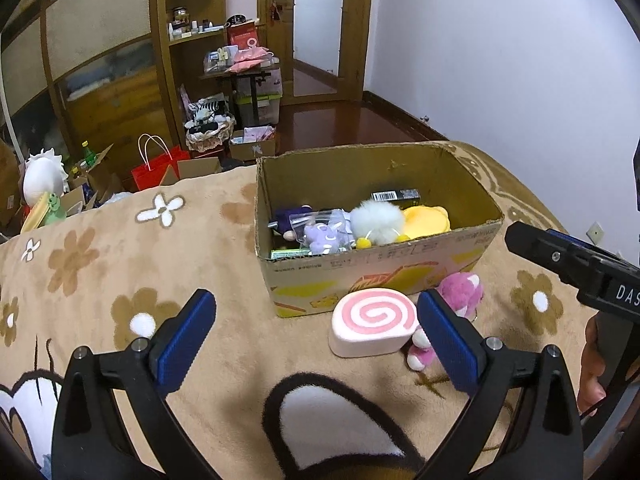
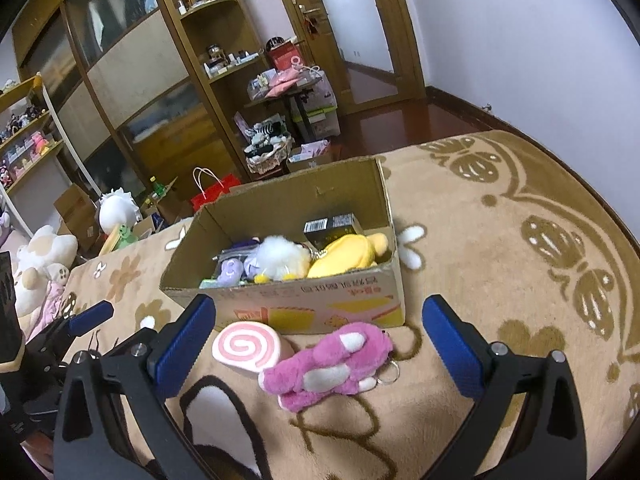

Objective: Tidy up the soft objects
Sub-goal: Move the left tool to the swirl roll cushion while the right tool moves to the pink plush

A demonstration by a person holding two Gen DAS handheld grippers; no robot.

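Note:
A pink-and-white swirl roll cushion (image 1: 370, 322) (image 2: 245, 345) lies on the tan blanket in front of a cardboard box (image 1: 476, 240) (image 2: 280, 300). A pink plush bear keychain (image 2: 332, 364) (image 1: 460, 292) lies beside the roll, to its right. The box holds a white fluffy toy (image 1: 378, 220) (image 2: 280, 258), a yellow plush (image 1: 426, 220) (image 2: 348, 256), a purple plush (image 1: 322, 236) (image 2: 230, 272) and small packets. My left gripper (image 1: 316, 316) is open and empty, just short of the roll. My right gripper (image 2: 320, 324) is open and empty, with the pink bear between and ahead of its fingers; it also shows in the left wrist view (image 1: 560, 256).
The tan flowered blanket (image 2: 500, 264) covers the surface. Beyond its far edge are a red paper bag (image 1: 158, 170), open boxes, a white plush (image 1: 42, 176), a cluttered small table (image 1: 244, 68) and wooden cabinets. A heap of cream plush toys (image 2: 36, 264) lies at the left.

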